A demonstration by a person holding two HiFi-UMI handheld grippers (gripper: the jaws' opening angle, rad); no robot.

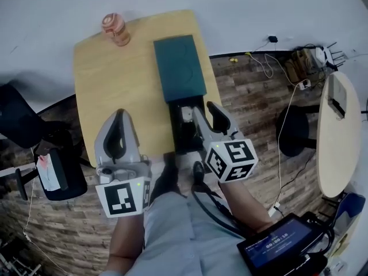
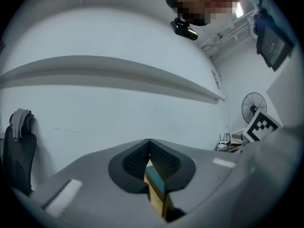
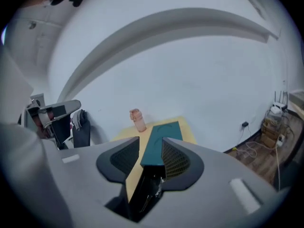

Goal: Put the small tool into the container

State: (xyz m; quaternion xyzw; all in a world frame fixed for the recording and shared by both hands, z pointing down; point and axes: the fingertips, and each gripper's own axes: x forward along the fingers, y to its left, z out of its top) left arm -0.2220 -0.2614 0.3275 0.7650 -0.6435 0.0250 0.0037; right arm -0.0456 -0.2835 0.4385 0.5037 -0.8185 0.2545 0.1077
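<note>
At the table's (image 1: 115,79) near edge, a small tool (image 1: 186,114) is seemingly lying in the container (image 1: 177,137), right gripper (image 3: 151,151) spread empty, left gripper (image 2: 149,144) pinched together.

even, soft indoor light with a cool cast, no hard glare. head view slightly soft; faint shadows on the wall (image 1: 241,4), floor (image 1: 57,229) dim toward the corners. both gripper views: heavy fisheye bend, black vignetted corners, blurry near foreground. bright lamp (image 2: 243,6) top right in the left gripper view.
</note>
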